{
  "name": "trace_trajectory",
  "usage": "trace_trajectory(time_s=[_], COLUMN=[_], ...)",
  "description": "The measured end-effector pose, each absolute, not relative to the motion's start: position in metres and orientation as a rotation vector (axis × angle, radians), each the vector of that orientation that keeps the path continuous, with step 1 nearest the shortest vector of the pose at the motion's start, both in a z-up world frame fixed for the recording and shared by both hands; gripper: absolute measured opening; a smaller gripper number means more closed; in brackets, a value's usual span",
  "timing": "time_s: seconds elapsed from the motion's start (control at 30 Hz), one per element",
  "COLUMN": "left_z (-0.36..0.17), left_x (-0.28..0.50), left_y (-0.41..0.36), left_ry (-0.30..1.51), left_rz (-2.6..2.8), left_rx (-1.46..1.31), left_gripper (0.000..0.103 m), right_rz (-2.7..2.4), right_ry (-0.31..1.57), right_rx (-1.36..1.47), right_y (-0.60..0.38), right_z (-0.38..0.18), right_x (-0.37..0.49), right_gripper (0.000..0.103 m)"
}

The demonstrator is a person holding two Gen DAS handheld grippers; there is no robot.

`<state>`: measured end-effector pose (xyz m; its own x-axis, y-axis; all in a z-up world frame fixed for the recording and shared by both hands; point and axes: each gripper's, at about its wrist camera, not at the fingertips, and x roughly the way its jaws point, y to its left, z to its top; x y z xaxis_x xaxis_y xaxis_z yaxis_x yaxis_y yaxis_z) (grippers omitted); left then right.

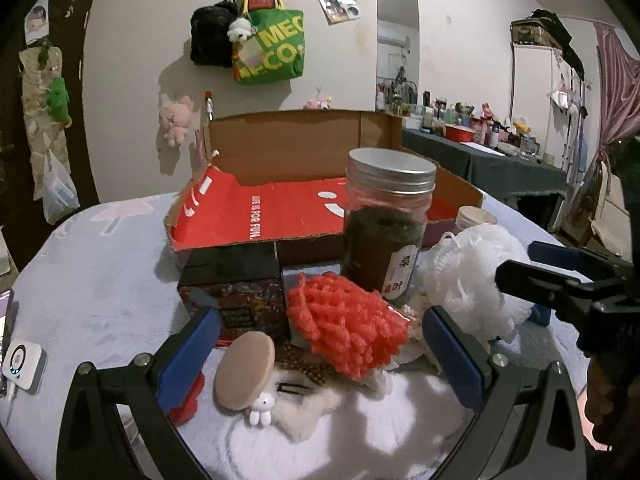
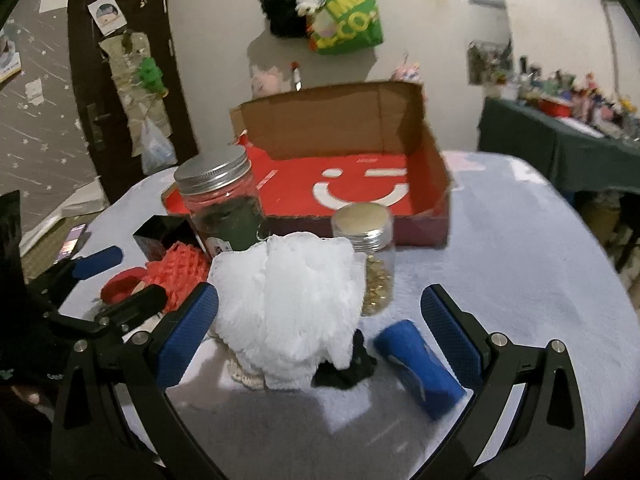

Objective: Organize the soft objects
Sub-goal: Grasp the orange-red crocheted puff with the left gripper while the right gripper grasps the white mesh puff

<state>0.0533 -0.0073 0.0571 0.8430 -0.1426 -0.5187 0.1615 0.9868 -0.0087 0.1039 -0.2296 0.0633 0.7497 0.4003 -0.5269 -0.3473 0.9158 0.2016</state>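
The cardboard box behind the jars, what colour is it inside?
Red, with a white smiley face printed on the floor of the cardboard box; clearest in the right wrist view.

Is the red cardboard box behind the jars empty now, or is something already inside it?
Empty, as far as visible. In the right wrist view the cardboard box shows only its bare red floor with the white smile print; the near-left corner is hidden behind the large jar.

White wall (image 1: 132, 40), dark door (image 2: 120, 92), green-draped side table (image 1: 480, 164) crowded with clutter.
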Motion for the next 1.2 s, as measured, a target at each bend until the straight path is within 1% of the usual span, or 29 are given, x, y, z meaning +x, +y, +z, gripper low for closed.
trace_trajectory(time_s=[0.2,0.27,0.33,0.37,0.4,0.47,0.5,0.53,0.57,0.6,0.63,0.73,0.77,0.87,1.2], left_z=[0.055,0.052,0.050,0.050,0.049,0.049,0.049,0.049,0.049,0.049,0.049,0.051,0.053,0.057,0.077], left_x=[0.067,0.070,0.073,0.073,0.073,0.074,0.074,0.073,0.072,0.073,0.071,0.068,0.067,0.064,0.053], left_y=[-0.008,-0.009,-0.011,-0.011,-0.012,-0.014,-0.015,-0.016,-0.016,-0.016,-0.016,-0.015,-0.014,-0.011,-0.002], left_ry=[0.584,0.600,0.615,0.619,0.623,0.633,0.638,0.642,0.638,0.637,0.633,0.623,0.620,0.609,0.568], left_rz=[-0.188,-0.206,-0.219,-0.227,-0.238,-0.266,-0.280,-0.288,-0.288,-0.292,-0.296,-0.301,-0.304,-0.308,-0.340], left_rx=[0.024,0.016,0.016,0.013,0.011,0.009,0.008,0.012,0.017,0.019,0.022,0.020,0.017,0.012,-0.003], left_gripper=[0.098,0.091,0.088,0.084,0.081,0.067,0.064,0.061,0.057,0.056,0.053,0.047,0.046,0.040,0.038], right_rz=[0.521,0.559,0.585,0.598,0.610,0.636,0.654,0.664,0.672,0.674,0.674,0.654,0.648,0.622,0.608], right_ry=[0.668,0.694,0.708,0.714,0.719,0.731,0.741,0.746,0.741,0.732,0.725,0.683,0.677,0.638,0.580], right_rx=[0.132,0.139,0.145,0.150,0.156,0.174,0.187,0.199,0.218,0.225,0.226,0.225,0.224,0.206,0.210], right_y=[-0.231,-0.230,-0.229,-0.229,-0.229,-0.229,-0.230,-0.230,-0.232,-0.233,-0.234,-0.234,-0.235,-0.234,-0.240], right_z=[0.057,0.055,0.053,0.051,0.050,0.047,0.046,0.046,0.045,0.046,0.047,0.050,0.051,0.058,0.076], right_x=[0.127,0.132,0.134,0.134,0.134,0.133,0.133,0.133,0.131,0.128,0.127,0.117,0.116,0.106,0.093], right_gripper=[0.103,0.103,0.103,0.103,0.099,0.088,0.076,0.068,0.066,0.060,0.055,0.046,0.044,0.040,0.038])
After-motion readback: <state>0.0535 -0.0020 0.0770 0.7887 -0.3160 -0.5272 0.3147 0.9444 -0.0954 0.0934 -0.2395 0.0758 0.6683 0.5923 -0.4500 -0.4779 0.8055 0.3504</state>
